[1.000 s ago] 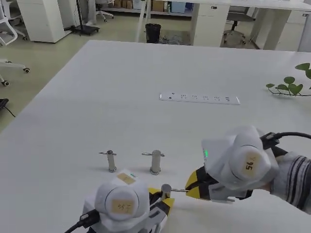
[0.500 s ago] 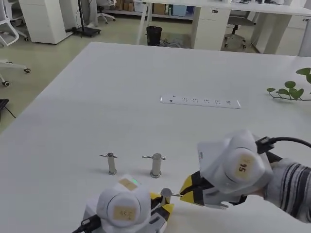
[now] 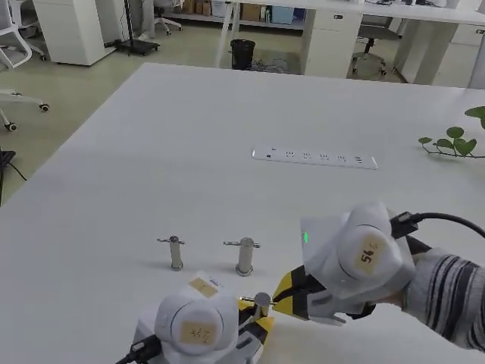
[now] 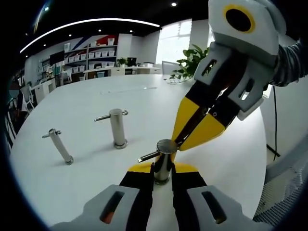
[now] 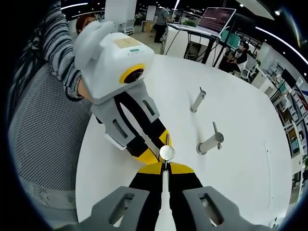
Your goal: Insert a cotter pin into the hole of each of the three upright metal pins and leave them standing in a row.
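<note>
Right tongs (image 3: 279, 297) are sitting closer than a second ago: the thin silver wire cotter pin (image 4: 147, 156) they're pinching is now poking out the far side of the short silver cylindrical metal pin (image 4: 166, 149). Left tongs (image 4: 163, 175) are clamping that pin upright on the white surface (image 3: 227, 136). The nearer pinned post (image 3: 244, 256) and farther pinned post (image 3: 176, 252) are standing just beyond it. Last insertion is looking nearly seated.

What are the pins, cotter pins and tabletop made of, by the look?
Pins: metal, likely steel; silver-grey, satin sheen with highlights. Cotter pins: thin bare metal wire, same grey. Tabletop: matte white, smooth, probably laminate; core not visible.
</note>
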`<state>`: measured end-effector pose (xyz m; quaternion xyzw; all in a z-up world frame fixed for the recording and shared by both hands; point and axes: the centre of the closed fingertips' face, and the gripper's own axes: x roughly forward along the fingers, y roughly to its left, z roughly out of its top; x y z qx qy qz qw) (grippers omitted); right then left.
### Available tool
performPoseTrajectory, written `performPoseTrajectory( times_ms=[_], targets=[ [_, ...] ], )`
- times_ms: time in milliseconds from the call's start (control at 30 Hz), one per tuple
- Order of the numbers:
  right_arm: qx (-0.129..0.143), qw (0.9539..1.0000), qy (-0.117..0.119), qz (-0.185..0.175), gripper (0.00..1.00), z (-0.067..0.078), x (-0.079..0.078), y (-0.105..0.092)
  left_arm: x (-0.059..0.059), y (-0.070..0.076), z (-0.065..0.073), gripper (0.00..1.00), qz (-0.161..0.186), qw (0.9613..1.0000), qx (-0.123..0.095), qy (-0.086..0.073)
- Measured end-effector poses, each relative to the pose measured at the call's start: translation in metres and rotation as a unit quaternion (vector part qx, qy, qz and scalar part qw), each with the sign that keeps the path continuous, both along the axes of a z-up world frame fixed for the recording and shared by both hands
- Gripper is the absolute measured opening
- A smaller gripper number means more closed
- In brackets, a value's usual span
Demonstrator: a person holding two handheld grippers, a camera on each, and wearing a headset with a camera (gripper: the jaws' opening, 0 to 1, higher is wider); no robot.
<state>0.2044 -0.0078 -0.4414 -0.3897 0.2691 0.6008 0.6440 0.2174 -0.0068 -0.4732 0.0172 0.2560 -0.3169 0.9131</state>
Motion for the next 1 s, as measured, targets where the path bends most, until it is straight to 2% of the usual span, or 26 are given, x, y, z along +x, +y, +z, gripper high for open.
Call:
performPoseTrajectory(
  times_ms=[233, 367, 500, 667, 1000],
  targets=[
    [0.01, 0.9997, 0.013, -0.019, 0.0, 0.0004, 0.0009, 0.0005, 0.0003, -0.0006, -0.0004, 0.1, -0.001, 1.0, 0.001, -0.001],
    [0.027, 0.9983, 0.031, -0.042, 0.0, 0.0025, 0.0012, 0.0006, 0.0004, -0.0008, -0.0004, 0.1, -0.001, 1.0, 0.001, -0.001],
    [0.022, 0.9985, 0.021, -0.046, 0.06, 0.0064, 0.0047, -0.0033, 0.0003, -0.0014, -0.0004, 0.1, 0.0, 1.0, 0.001, 0.0],
    [0.023, 0.9983, 0.029, -0.046, 0.05, 0.0073, 0.0038, -0.0058, 0.0004, -0.0018, -0.0005, 0.1, 0.0, 1.0, 0.001, 0.001],
    [0.018, 0.9987, 0.028, -0.038, 0.0, 0.0023, 0.0013, -0.0057, 0.0006, -0.0022, -0.0006, 0.1, 0.002, 1.0, 0.001, 0.002]
  ],
)
